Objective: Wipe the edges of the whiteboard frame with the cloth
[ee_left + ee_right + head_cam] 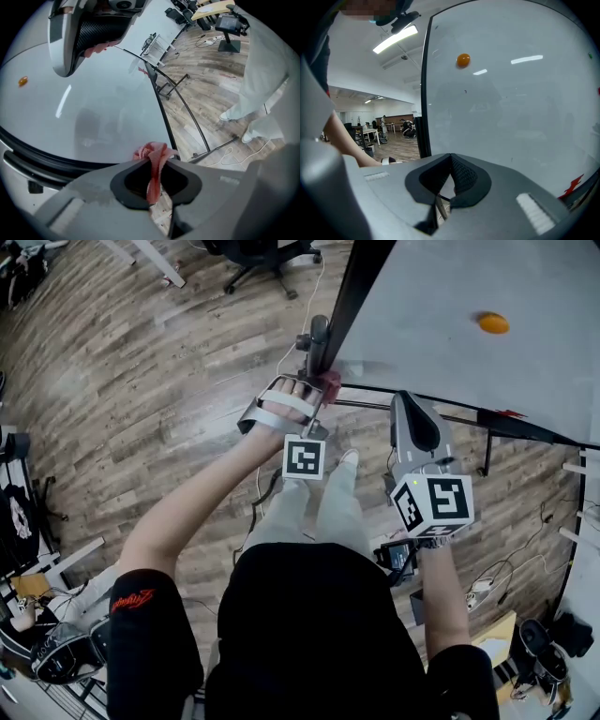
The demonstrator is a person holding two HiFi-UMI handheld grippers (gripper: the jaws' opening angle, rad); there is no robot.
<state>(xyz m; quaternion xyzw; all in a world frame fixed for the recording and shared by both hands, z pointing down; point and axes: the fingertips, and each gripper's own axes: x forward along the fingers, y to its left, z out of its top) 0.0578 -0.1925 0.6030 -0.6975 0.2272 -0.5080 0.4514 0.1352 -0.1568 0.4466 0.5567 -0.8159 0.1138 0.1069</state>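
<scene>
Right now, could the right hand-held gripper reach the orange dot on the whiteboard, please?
Probably yes. The right hand-held gripper points at the whiteboard, with the orange dot above its shut, empty jaws and nothing between them. The left hand-held gripper and cloth are off at the frame.

Count reads: whiteboard (450, 296) – one | cloth (152, 157) – one | grippers – two: left gripper (159, 164), right gripper (450, 157) | marker cubes (304, 457) (433, 504) – two, one per gripper | orange magnet (493, 322) – one | office chair (267, 254) – one
</scene>
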